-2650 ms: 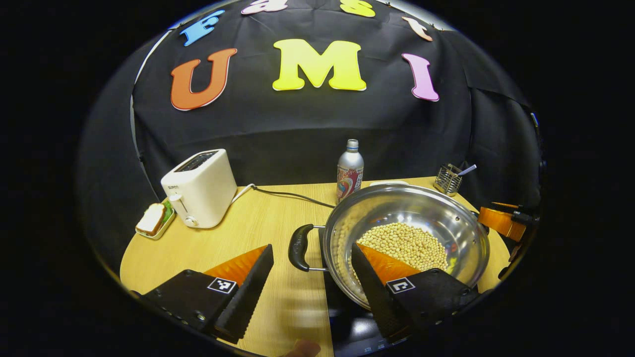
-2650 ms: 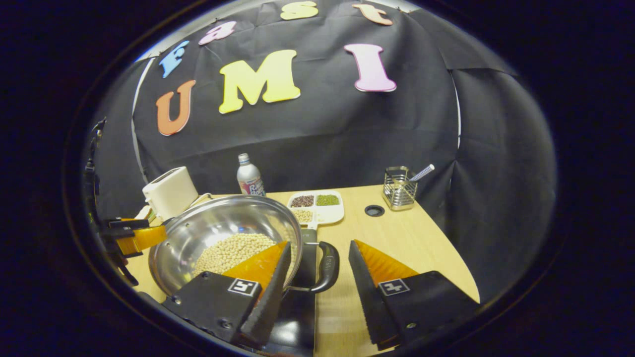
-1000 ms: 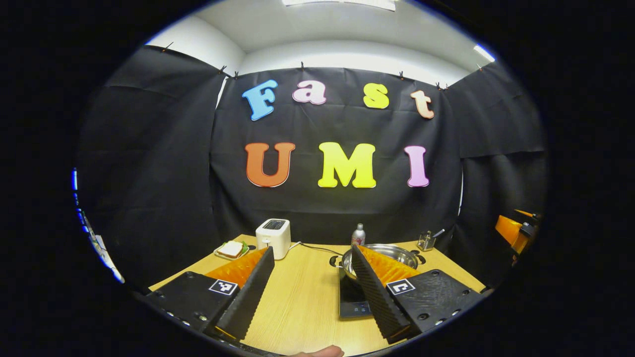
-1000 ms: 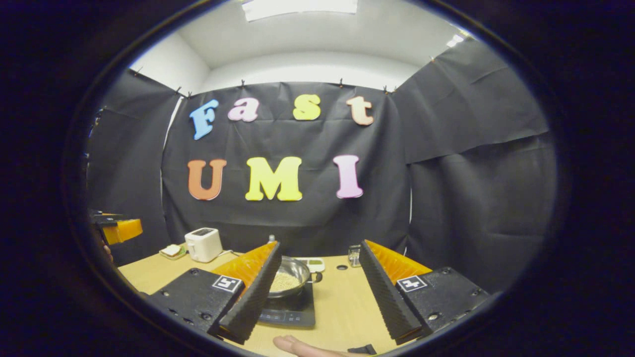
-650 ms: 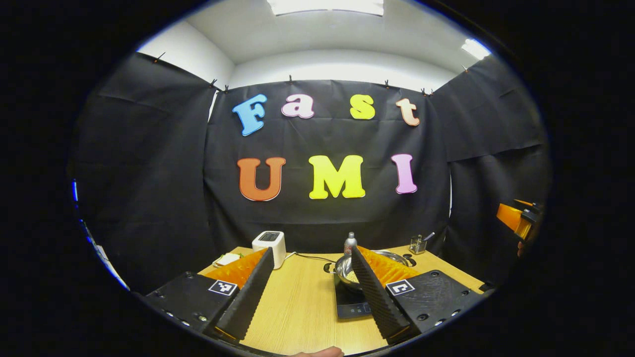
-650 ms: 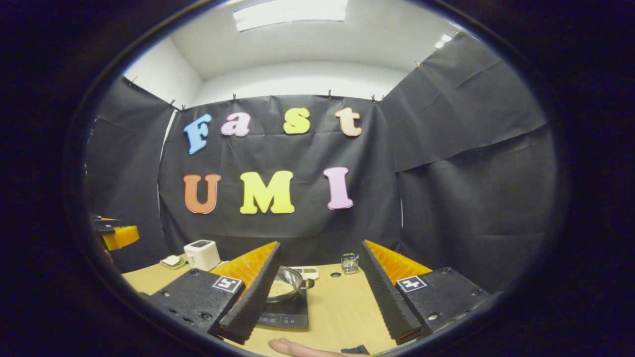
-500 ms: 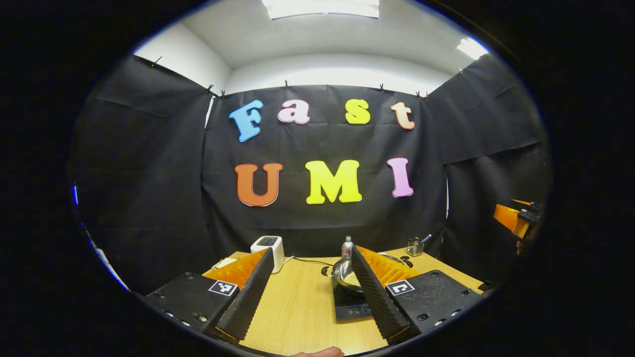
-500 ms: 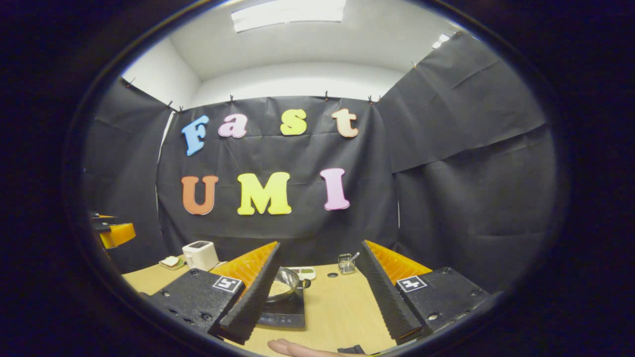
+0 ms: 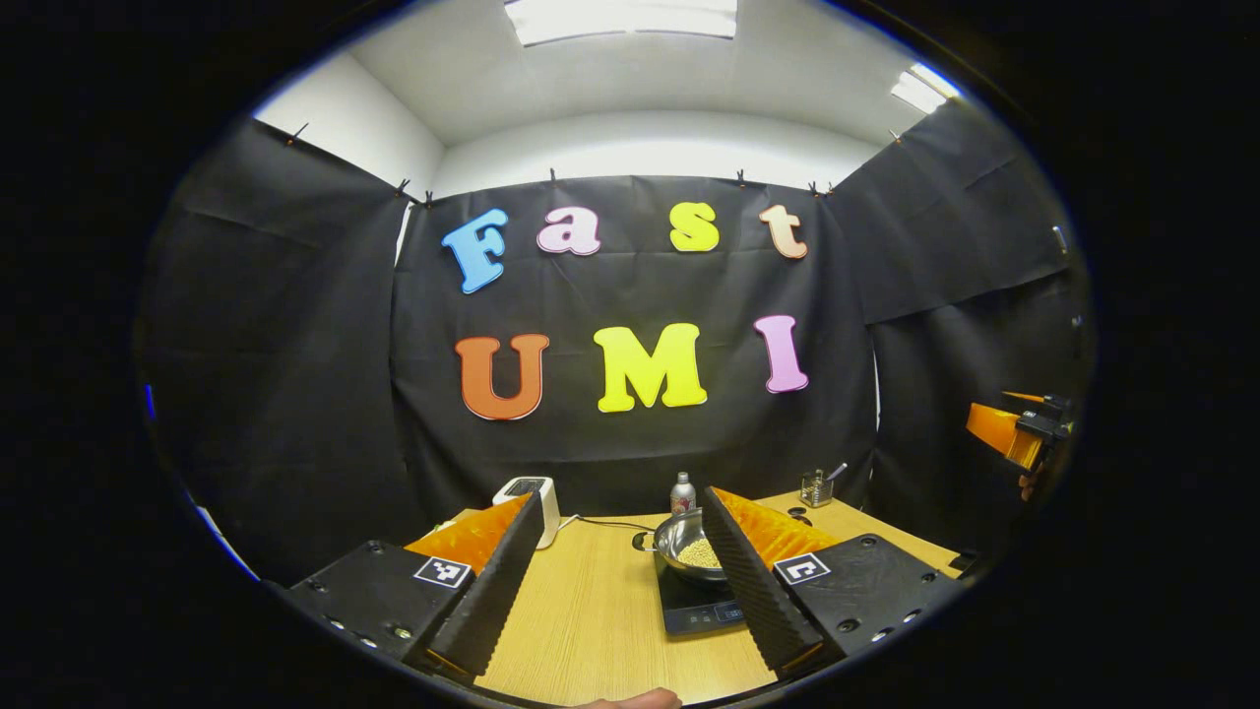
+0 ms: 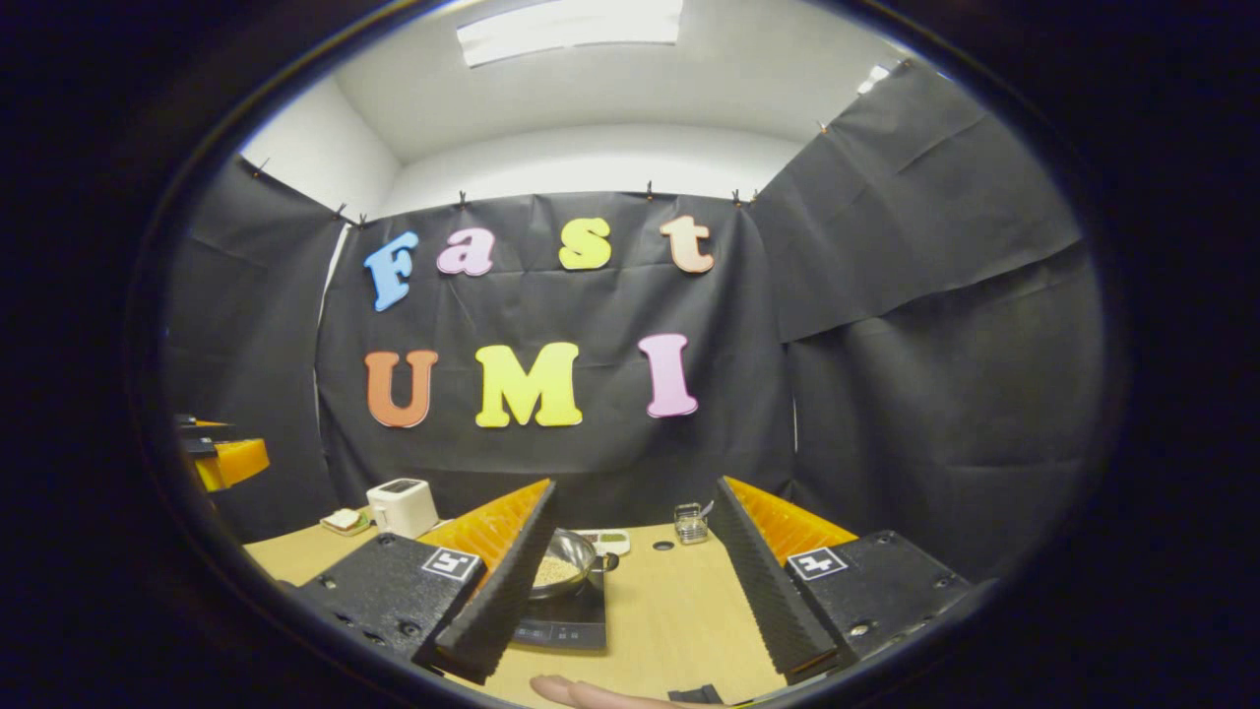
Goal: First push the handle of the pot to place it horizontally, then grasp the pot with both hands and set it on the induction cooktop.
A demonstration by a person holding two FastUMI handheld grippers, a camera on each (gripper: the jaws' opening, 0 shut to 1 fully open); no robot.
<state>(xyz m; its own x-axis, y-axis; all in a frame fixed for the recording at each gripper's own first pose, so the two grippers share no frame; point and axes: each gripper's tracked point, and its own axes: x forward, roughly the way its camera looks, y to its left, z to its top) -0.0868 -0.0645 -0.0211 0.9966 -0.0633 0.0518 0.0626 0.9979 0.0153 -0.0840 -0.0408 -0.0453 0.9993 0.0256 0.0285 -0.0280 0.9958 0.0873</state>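
Pot (image 9: 691, 543) sits on the cooktop (image 9: 697, 609). Your left gripper (image 9: 620, 566) and right gripper (image 10: 635, 556) have backed well away, both wide, empty.

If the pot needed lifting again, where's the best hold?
Likely the pot's two side handles, one gripper from each side: the bowl is wide, round and holds beans, and it sits level on the induction cooktop.

Both grippers withdrawn from pot (image 9: 689, 544) since first frames. Left gripper (image 9: 615, 566) and right gripper (image 10: 630, 556) then straddled its side handles close up; now raised, pulled well back toward table's near edge, views levelled toward booth wall. Pot now far off, small, on induction cooktop (image 9: 694, 609). Retreat slowing across last frames.
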